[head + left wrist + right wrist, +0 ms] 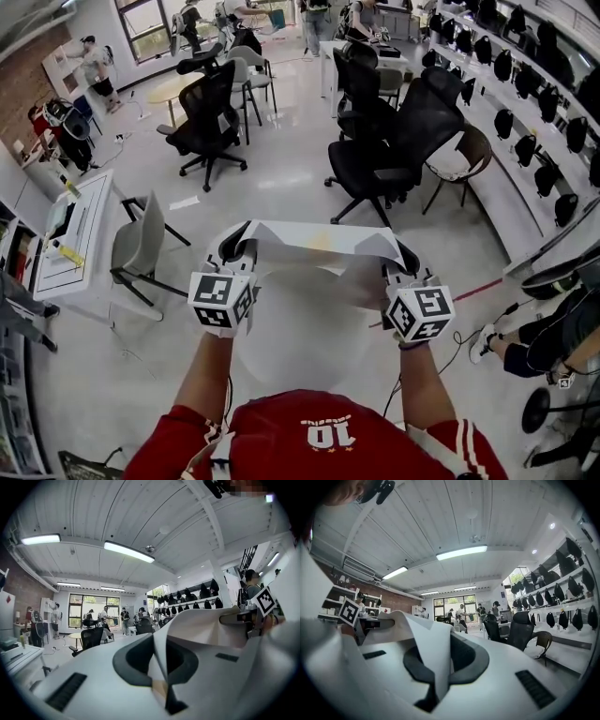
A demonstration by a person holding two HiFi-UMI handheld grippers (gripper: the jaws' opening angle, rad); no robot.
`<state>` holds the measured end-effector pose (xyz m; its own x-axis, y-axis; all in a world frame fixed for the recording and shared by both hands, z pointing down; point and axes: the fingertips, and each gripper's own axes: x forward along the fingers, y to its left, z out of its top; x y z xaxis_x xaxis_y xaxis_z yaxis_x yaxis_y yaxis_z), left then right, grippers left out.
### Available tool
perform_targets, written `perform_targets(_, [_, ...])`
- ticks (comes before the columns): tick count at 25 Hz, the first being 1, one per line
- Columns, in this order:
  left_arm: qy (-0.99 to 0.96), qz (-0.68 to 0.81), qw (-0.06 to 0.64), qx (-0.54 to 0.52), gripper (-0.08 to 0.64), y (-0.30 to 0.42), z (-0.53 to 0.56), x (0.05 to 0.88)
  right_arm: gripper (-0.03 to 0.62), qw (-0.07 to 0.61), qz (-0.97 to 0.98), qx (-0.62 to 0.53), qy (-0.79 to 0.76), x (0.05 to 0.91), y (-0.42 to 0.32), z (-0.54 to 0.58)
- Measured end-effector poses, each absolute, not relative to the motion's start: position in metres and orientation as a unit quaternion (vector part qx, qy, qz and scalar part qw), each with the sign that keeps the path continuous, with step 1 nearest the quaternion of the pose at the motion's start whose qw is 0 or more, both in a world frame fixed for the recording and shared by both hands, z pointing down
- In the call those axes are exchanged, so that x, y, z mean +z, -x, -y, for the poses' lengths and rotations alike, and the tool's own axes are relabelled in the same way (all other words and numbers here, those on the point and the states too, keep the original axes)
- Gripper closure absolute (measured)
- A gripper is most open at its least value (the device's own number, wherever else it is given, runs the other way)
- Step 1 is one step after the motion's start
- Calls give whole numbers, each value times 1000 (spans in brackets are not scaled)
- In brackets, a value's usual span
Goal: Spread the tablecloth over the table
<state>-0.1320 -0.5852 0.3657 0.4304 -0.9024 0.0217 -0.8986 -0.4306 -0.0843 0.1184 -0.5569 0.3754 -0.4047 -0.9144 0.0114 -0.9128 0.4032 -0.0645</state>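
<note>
Between left gripper (235,247), right gripper (399,260), clamped tablecloth (314,241)

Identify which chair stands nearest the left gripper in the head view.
The light grey chair beside the white desk, just left of the left gripper. The black office chairs and the brown-backed chair stand farther off.
</note>
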Motion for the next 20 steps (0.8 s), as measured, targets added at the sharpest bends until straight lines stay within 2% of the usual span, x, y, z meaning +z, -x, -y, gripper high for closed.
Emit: perform_targets(20, [855,-515,-18,-54,549,121,513,410,577,-16,-839,-71,539,418,-134,504])
